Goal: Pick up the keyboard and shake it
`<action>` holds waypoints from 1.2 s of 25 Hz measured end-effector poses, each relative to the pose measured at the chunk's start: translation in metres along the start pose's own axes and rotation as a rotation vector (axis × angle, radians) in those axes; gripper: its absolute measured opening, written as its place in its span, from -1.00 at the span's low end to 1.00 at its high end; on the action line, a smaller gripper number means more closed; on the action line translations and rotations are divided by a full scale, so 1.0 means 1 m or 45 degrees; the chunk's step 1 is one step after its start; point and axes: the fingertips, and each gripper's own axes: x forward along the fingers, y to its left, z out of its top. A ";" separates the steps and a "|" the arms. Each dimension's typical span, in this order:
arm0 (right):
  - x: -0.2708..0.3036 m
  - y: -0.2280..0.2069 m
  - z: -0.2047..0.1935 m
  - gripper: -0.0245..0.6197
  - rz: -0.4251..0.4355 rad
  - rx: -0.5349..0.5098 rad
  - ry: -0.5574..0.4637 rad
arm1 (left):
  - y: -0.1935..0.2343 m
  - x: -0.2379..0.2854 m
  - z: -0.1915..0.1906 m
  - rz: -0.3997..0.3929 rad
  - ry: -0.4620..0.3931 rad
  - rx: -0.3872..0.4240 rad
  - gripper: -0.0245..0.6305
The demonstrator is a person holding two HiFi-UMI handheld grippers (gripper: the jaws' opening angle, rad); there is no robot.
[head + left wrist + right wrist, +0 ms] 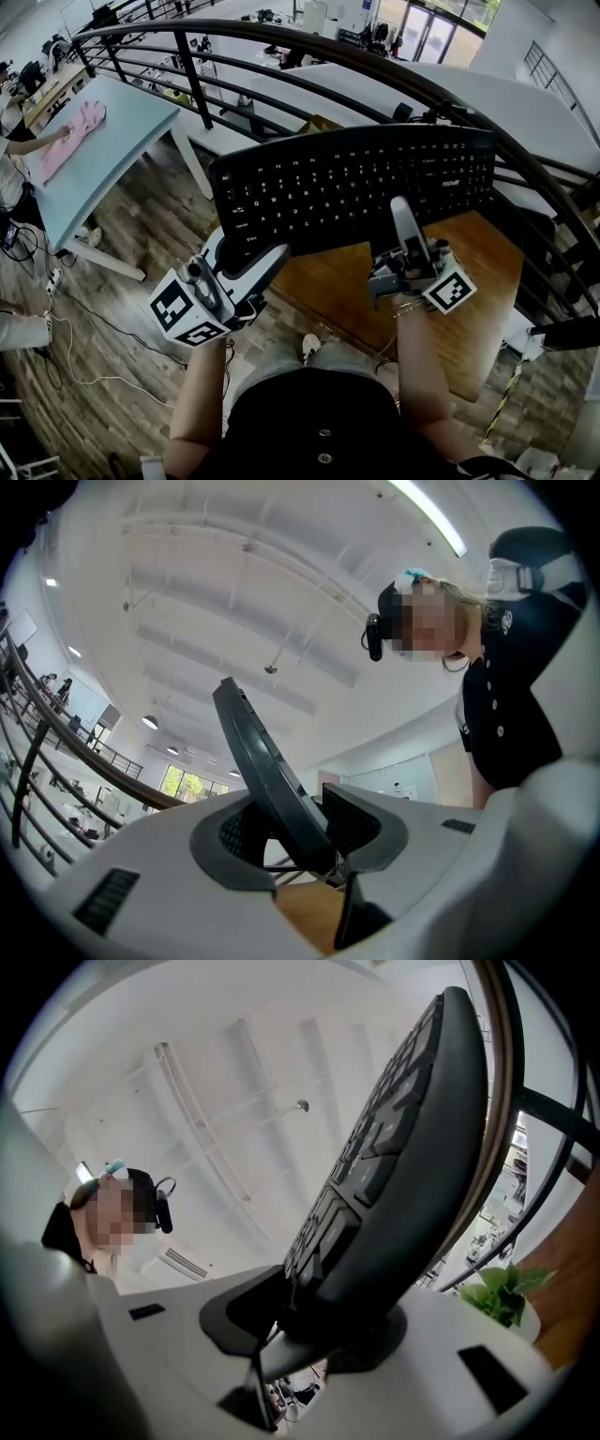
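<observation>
A black railing curves round beyond both hand-held grippers. Below them lies the wooden counter. The black keyboard is held up over the counter, tilted steeply with its keys facing the person. The left hand-held gripper has its jaws closed on the keyboard's near edge, toward the left end. In the left gripper view the thin keyboard stands edge-on, pinched between the dark pads. The right hand-held gripper clamps the same near edge farther right, with one jaw lying over the keys and the other behind the keyboard. Past the right hand-held gripper, beside the railing, is a small green plant.
</observation>
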 end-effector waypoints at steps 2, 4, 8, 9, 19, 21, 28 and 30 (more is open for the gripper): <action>0.000 -0.002 -0.001 -0.49 -0.038 0.011 0.023 | 0.001 -0.001 -0.001 0.018 0.008 -0.034 -0.43; 0.000 -0.003 -0.002 -0.49 -0.075 0.025 0.046 | 0.002 -0.001 -0.002 0.037 0.015 -0.069 -0.43; -0.001 -0.005 -0.004 -0.49 -0.149 0.062 0.100 | 0.001 -0.002 -0.004 0.083 0.050 -0.146 -0.42; -0.001 -0.005 -0.005 -0.49 -0.166 0.071 0.115 | 0.001 -0.002 -0.005 0.093 0.062 -0.163 -0.42; -0.030 -0.033 -0.031 -0.48 -0.363 0.195 0.226 | 0.004 -0.013 -0.045 0.188 0.173 -0.331 -0.40; -0.027 -0.011 -0.018 -0.48 -0.408 0.209 0.253 | -0.012 -0.009 -0.026 0.204 0.182 -0.377 -0.39; 0.003 0.019 0.017 -0.48 -0.582 0.269 0.338 | -0.020 0.014 0.025 0.261 0.208 -0.549 -0.38; 0.025 0.050 0.038 -0.48 -0.649 0.264 0.379 | -0.029 0.021 0.064 0.271 0.196 -0.619 -0.38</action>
